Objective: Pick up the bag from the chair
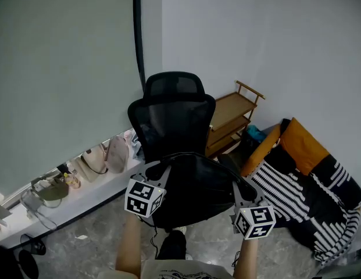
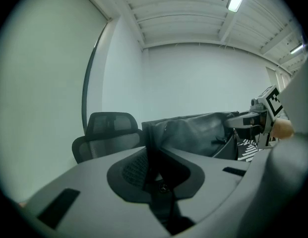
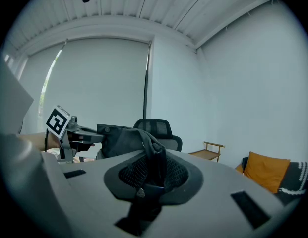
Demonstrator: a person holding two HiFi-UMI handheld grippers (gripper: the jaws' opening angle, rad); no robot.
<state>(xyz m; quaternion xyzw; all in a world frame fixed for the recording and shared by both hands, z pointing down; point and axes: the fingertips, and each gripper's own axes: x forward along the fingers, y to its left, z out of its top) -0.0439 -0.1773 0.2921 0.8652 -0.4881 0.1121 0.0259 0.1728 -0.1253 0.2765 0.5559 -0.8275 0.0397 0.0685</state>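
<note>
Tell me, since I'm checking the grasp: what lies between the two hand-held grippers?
The black bag, clamped by the left hand-held gripper and right hand-held gripper; the head view shows it.

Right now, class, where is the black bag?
In the head view's lower centre, the black bag is held between the left gripper and the right gripper, each shut on one end, just in front of the black office chair.

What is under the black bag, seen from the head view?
The bag hides what lies under it. Of the chair only the backrest shows, behind the bag; its seat cannot be seen. Grey floor shows beside it.
</note>
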